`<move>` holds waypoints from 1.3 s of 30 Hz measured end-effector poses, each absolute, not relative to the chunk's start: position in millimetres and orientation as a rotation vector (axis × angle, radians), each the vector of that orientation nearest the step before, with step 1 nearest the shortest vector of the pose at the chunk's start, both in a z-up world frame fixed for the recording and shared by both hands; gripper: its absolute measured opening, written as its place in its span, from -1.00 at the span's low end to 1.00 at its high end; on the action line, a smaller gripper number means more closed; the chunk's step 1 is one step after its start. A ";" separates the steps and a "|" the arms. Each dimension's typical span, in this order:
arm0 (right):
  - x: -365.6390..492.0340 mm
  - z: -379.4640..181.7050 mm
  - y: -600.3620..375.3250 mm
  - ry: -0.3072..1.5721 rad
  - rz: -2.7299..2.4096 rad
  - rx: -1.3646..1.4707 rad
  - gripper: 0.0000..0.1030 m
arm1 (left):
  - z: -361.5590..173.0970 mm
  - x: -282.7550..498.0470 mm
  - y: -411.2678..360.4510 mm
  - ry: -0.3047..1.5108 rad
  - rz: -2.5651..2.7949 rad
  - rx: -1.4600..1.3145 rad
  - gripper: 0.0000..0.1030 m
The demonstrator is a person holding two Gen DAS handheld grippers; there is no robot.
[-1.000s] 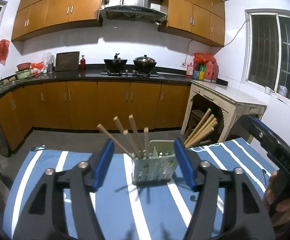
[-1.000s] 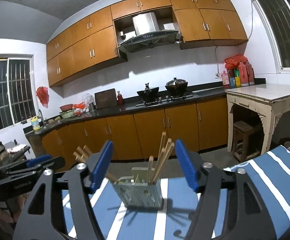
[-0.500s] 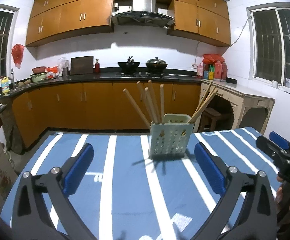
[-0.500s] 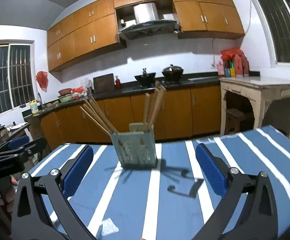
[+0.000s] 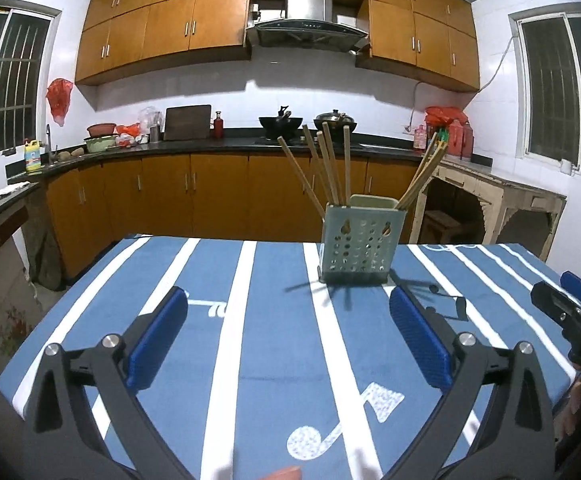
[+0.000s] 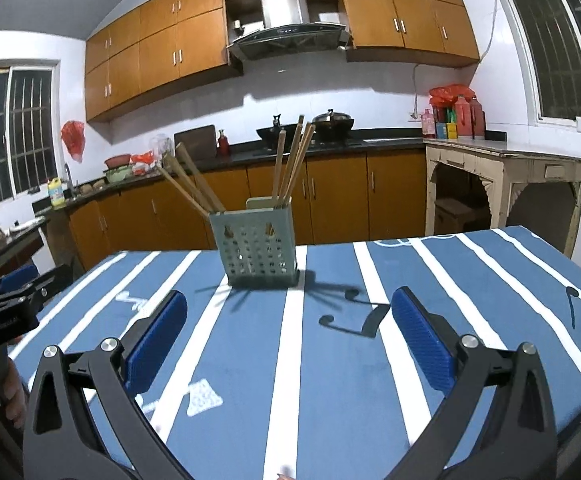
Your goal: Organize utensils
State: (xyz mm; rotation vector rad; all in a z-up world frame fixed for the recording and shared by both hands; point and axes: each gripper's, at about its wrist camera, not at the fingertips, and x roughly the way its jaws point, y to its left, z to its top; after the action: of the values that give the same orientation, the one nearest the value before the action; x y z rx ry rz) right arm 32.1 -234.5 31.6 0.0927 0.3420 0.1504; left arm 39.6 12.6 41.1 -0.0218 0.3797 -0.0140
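Left wrist view shows the left tool (image 5: 288, 340) spread wide and empty above the blue striped worktop (image 5: 274, 360), touching nothing. The perforated utensil holder (image 5: 360, 240) stands upright toward 1 o'clock, well apart from the pads. Its chopsticks (image 5: 326, 172) fan in two bunches, one leaning toward 11 o'clock and one toward 1 o'clock, probably sorted into separate compartments. From the right wrist view the right tool (image 6: 289, 340) is equally wide open and holds nothing, with the holder at about 11 o'clock. No loose utensils lie on the cloth, so the sorting looks finished, which likely explains both tools hanging back, clear of the holder.
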 end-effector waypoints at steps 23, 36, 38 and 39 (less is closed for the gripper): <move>13.8 5.6 -229.0 0.370 0.125 0.060 0.97 | 0.7 10.8 17.5 0.419 0.034 -0.014 0.92; 12.0 1.0 -225.8 0.374 0.121 0.043 0.97 | -6.6 7.8 11.6 0.420 0.036 0.009 0.92; 11.6 1.3 -225.8 0.376 0.120 0.047 0.97 | -6.7 8.0 11.1 0.419 0.036 0.007 0.92; 11.4 1.5 -226.0 0.376 0.118 0.048 0.97 | -6.8 7.9 11.0 0.418 0.037 0.006 0.92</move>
State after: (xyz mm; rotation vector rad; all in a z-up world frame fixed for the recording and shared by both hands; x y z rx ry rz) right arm 11.4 -226.0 1.5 0.0484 0.3762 0.1180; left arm 7.9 11.0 -6.8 0.0057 0.4184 0.0367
